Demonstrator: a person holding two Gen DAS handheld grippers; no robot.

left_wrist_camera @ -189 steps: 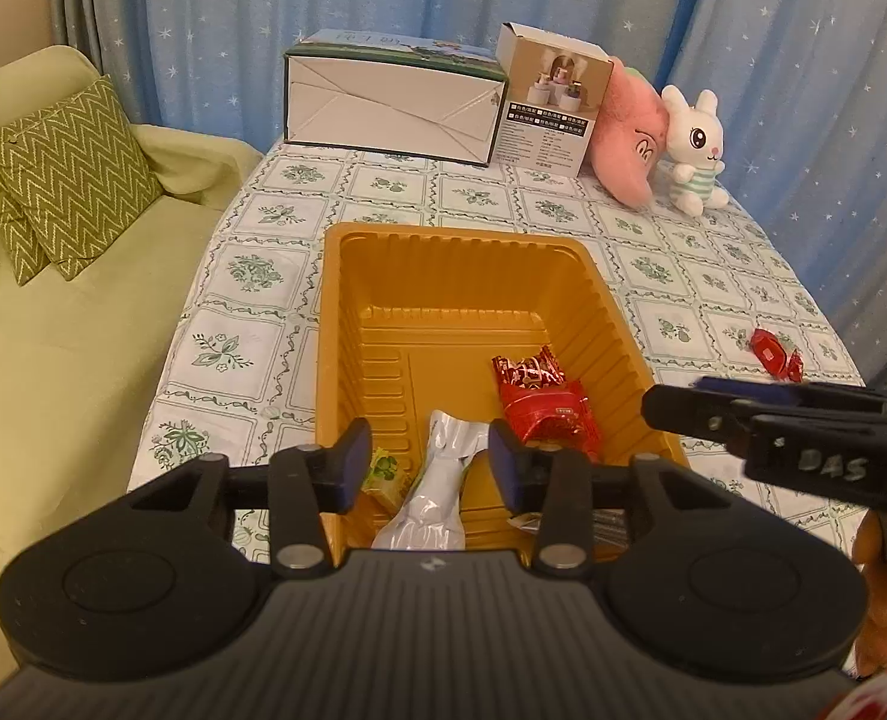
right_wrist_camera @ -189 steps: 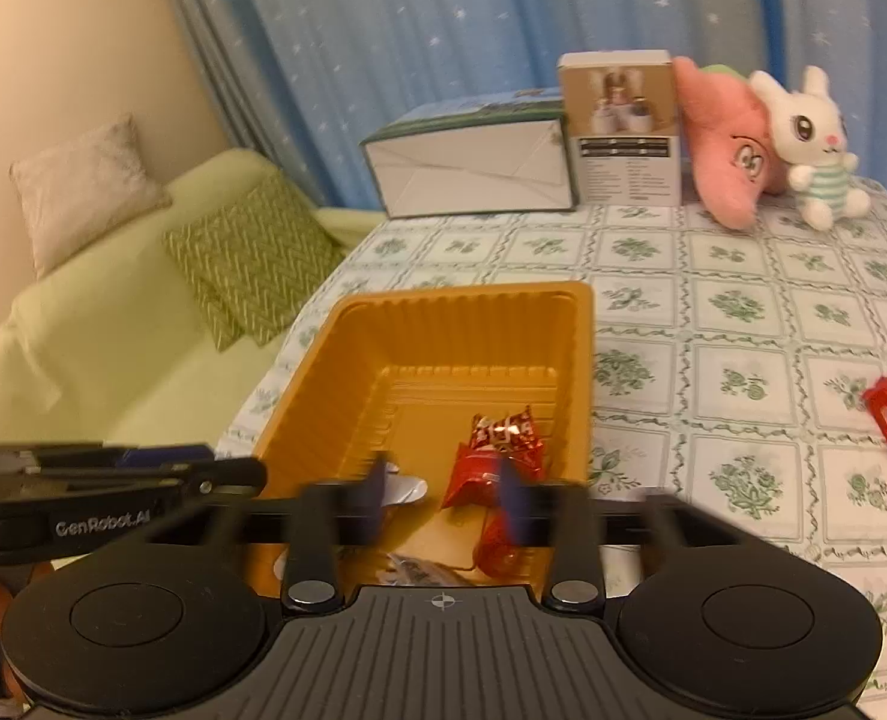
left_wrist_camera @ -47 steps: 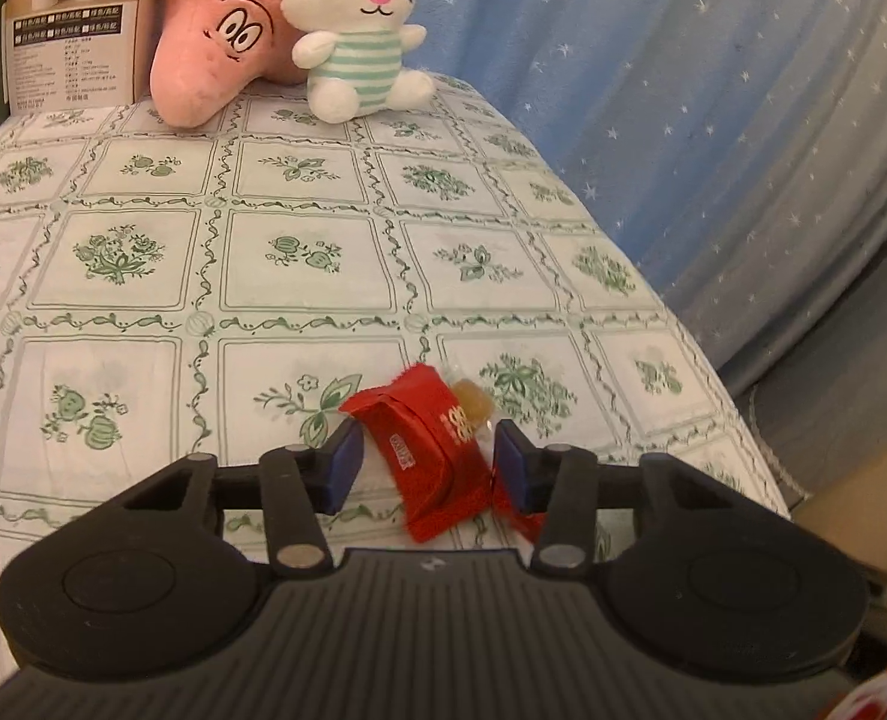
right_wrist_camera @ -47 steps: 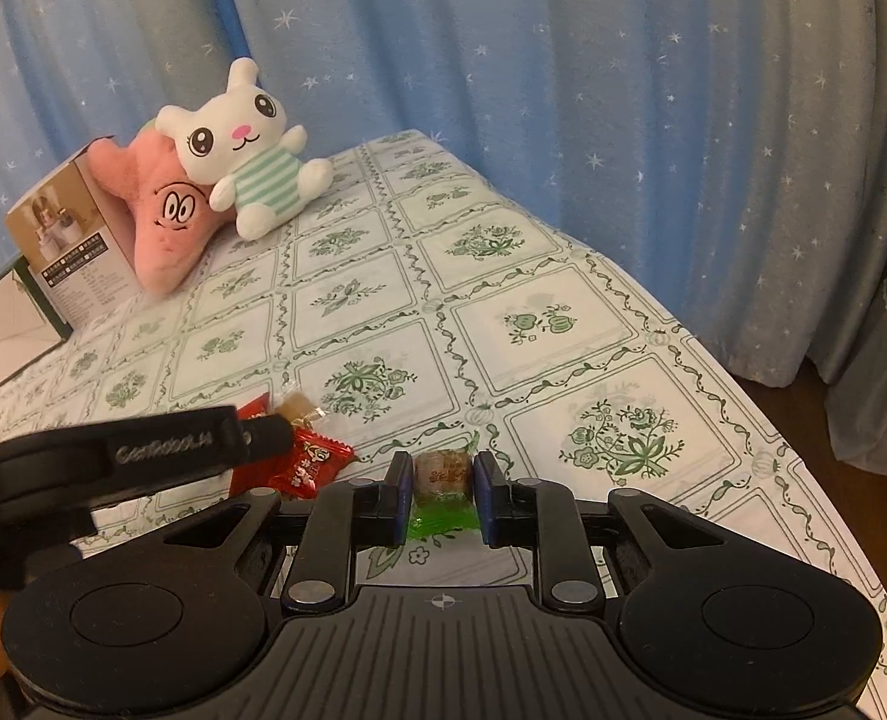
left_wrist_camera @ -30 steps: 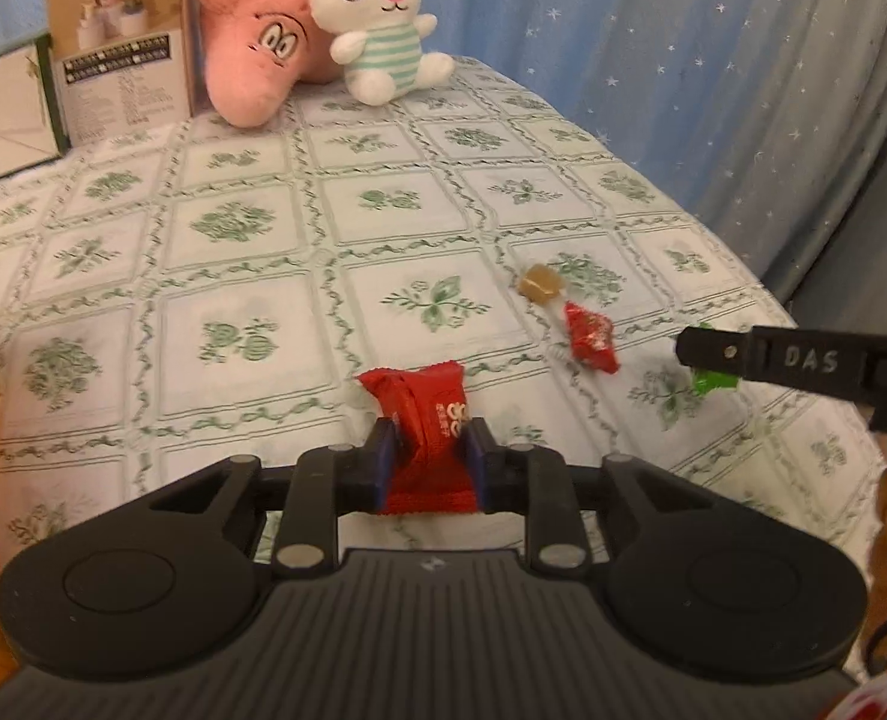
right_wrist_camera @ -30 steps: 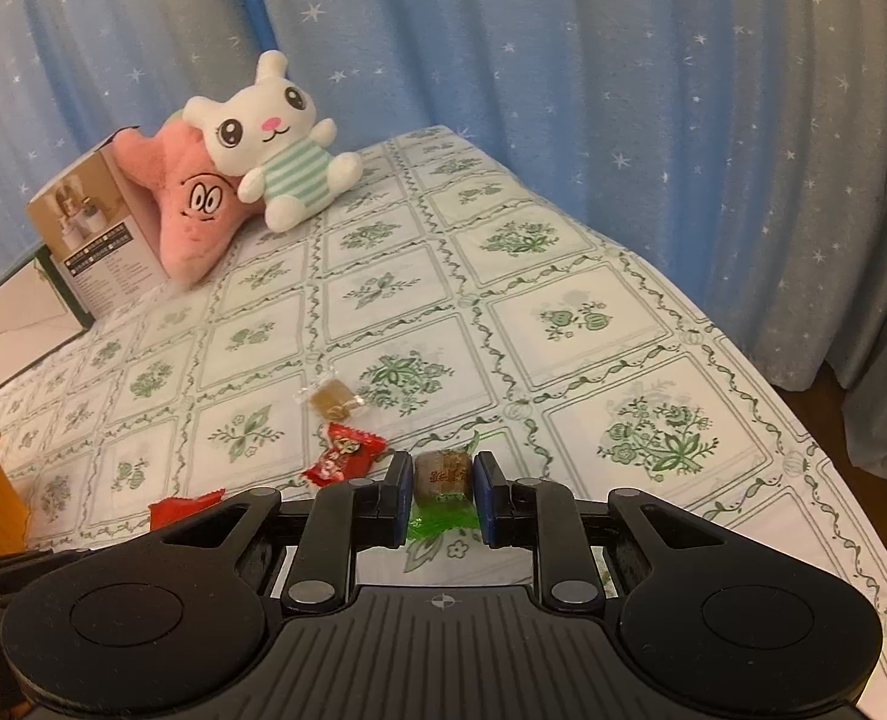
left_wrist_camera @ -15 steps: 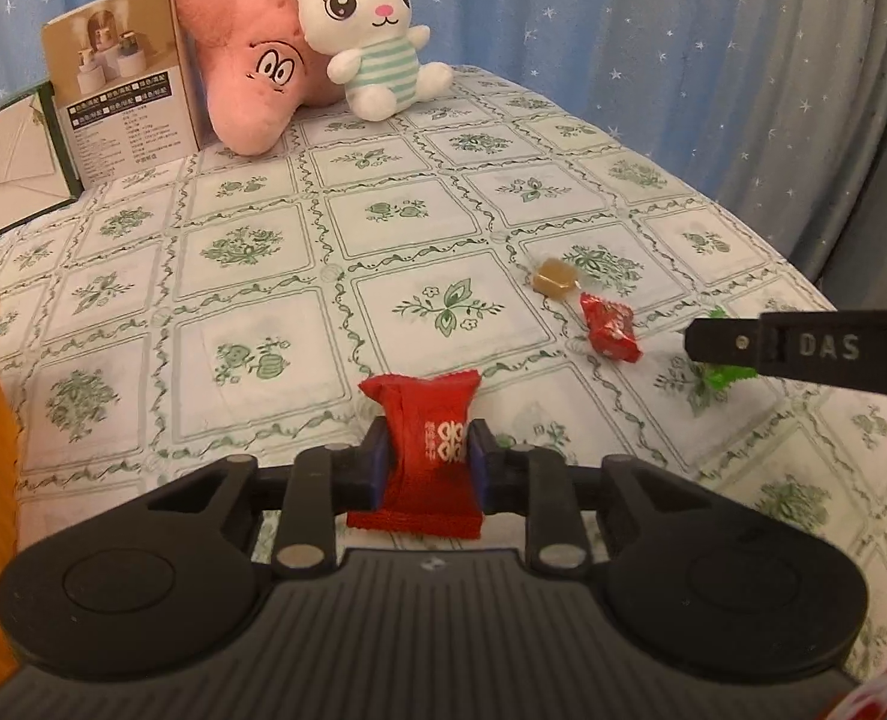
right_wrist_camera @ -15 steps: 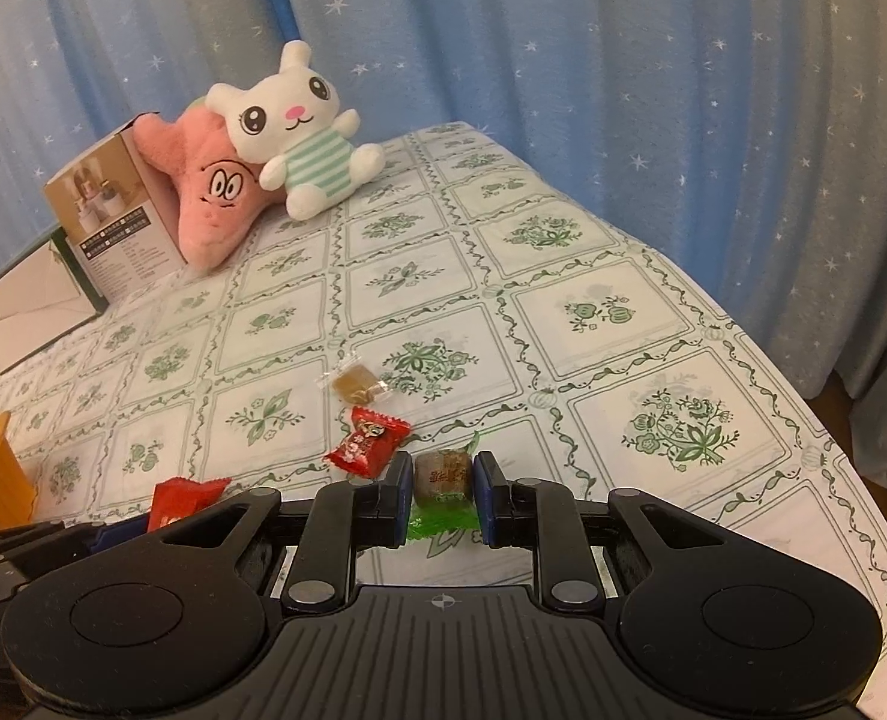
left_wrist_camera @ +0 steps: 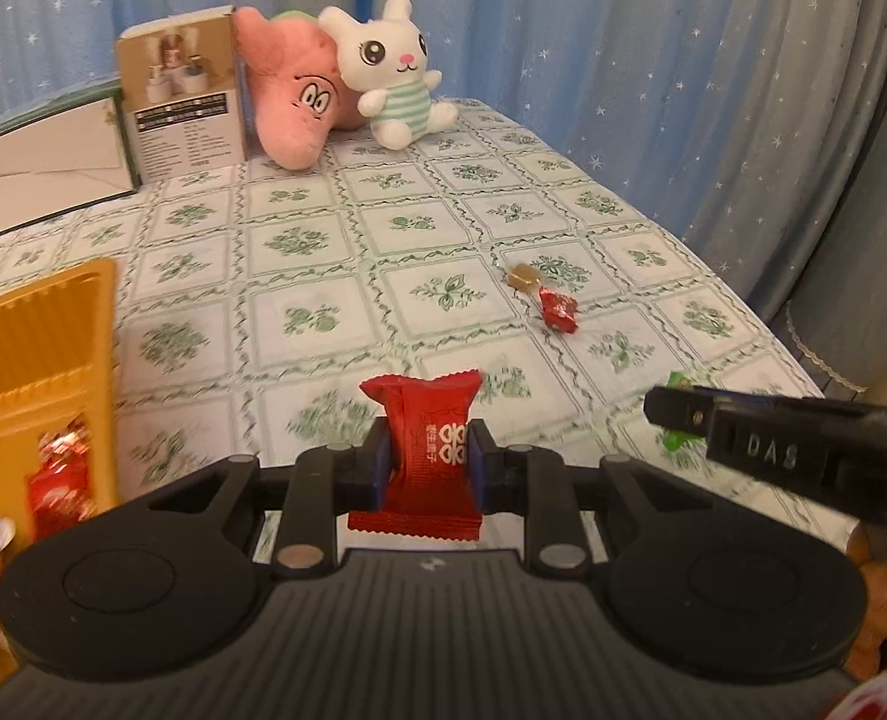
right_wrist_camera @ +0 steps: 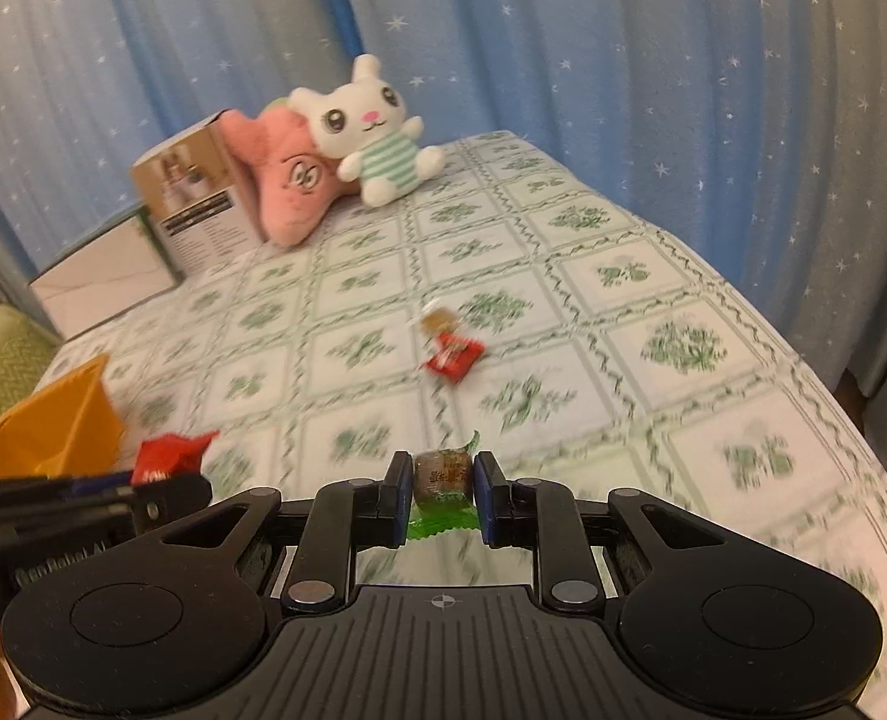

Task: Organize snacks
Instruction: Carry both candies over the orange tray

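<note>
We see red snack packet point(left_wrist_camera: 428, 450) with white print, centre | green-wrapped brown candy point(right_wrist_camera: 441, 483) | orange tray point(left_wrist_camera: 35, 360), left edge | white tablecloth point(left_wrist_camera: 323, 252) with green floral squares | blue star-dotted curtain point(left_wrist_camera: 623, 30) | pink plush point(left_wrist_camera: 290, 99), white rabbit point(left_wrist_camera: 392, 69) in green stripes, upper centre

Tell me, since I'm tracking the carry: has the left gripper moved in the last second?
Yes. The left gripper, clamping the red snack packet, swung left: the orange tray now fills the left edge.
</note>
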